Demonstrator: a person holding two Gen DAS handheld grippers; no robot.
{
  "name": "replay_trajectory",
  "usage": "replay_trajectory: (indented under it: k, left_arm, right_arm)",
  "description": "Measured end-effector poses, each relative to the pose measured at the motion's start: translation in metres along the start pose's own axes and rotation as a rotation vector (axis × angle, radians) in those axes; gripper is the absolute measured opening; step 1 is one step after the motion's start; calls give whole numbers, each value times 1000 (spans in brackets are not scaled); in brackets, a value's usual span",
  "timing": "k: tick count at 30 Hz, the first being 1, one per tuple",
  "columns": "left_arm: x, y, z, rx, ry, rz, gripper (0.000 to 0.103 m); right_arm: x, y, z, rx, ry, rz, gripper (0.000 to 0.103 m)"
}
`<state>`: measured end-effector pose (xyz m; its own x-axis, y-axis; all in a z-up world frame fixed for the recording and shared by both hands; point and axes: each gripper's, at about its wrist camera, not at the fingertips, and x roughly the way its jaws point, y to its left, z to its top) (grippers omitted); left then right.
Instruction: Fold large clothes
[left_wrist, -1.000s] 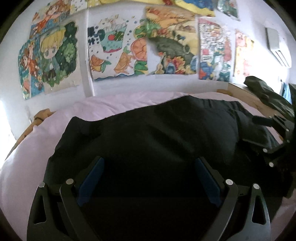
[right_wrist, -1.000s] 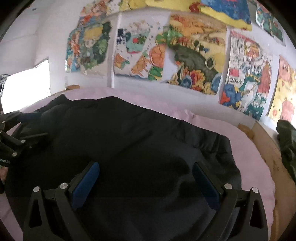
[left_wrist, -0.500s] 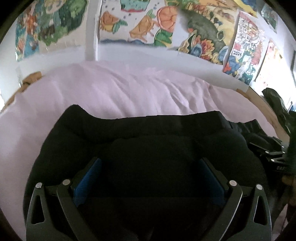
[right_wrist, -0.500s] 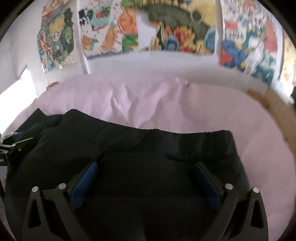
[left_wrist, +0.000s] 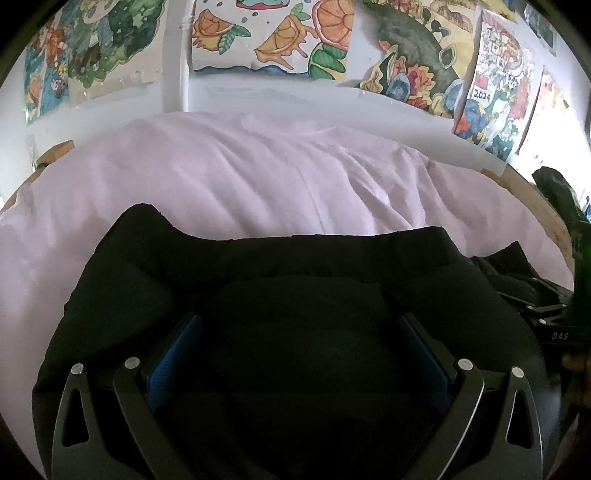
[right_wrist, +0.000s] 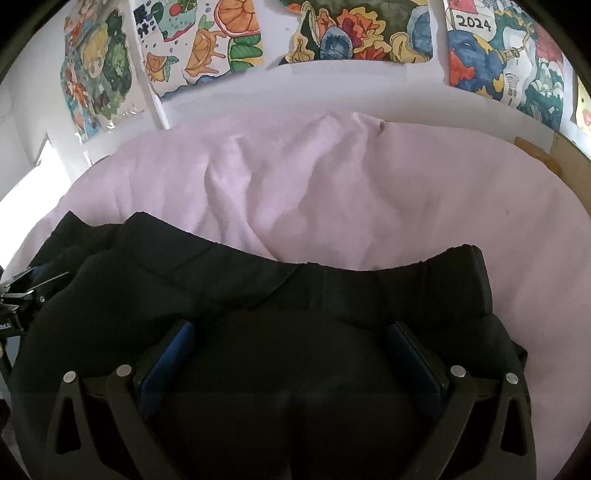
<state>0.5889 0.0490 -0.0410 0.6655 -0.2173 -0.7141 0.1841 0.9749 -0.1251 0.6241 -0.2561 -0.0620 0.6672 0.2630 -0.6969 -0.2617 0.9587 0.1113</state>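
A large black garment (left_wrist: 258, 266) lies bunched on the pink bedsheet (left_wrist: 258, 177), with its elastic waistband (right_wrist: 436, 266) along the far edge. My left gripper (left_wrist: 299, 325) is open, its blue pads (left_wrist: 177, 350) wide apart and a mound of black cloth filling the gap. My right gripper (right_wrist: 291, 328) is open too, with cloth heaped between its blue pads (right_wrist: 170, 354). The right gripper (left_wrist: 546, 317) shows at the right edge of the left wrist view. The left gripper (right_wrist: 22, 291) shows at the left edge of the right wrist view.
Colourful drawings (left_wrist: 277, 37) cover the white wall behind the bed. A wooden bed frame (right_wrist: 554, 155) runs along the right side. A dark bundle (left_wrist: 557, 195) sits at the far right. Bare pink sheet (right_wrist: 332, 184) stretches beyond the garment.
The garment's far edge has come much nearer to me and now bunches by the grippers. Far more pink sheet shows behind it. Both grippers stay open.
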Motion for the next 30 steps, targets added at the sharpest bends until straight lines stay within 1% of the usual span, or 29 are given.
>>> replay_trajectory:
  k: [5, 17, 19, 20, 21, 23, 25, 27, 30]
  left_arm:
    - [0, -1, -1, 4, -3, -4, 102]
    - [-1, 0, -2, 3, 0, -8, 102]
    - [-2, 1, -2, -6, 2, -19, 102]
    - [-3, 3, -2, -16, 1, -36, 102]
    - [-8, 7, -3, -33, -3, -54, 102]
    - [-20, 21, -1, -83, -38, -100, 102]
    - [-30, 36, 0, -118, -57, -106, 102]
    - [-36, 51, 3, -143, -58, -100, 102]
    - [-49, 72, 4, -184, -70, -89, 102]
  right_arm:
    - [-4, 6, -3, -14, -12, -21, 103]
    - [-6, 10, -3, -27, -12, -39, 103]
    - [-6, 10, -2, -26, -10, -38, 103]
    - [-6, 9, -1, -23, -4, -32, 103]
    - [-7, 8, 1, -17, 5, -20, 103]
    - [-13, 0, 6, 7, 9, 31, 103]
    - [-24, -9, 6, 32, -13, 69, 103]
    - [-37, -17, 7, 33, -38, 66, 103]
    - [-53, -24, 9, 23, -55, 29, 103]
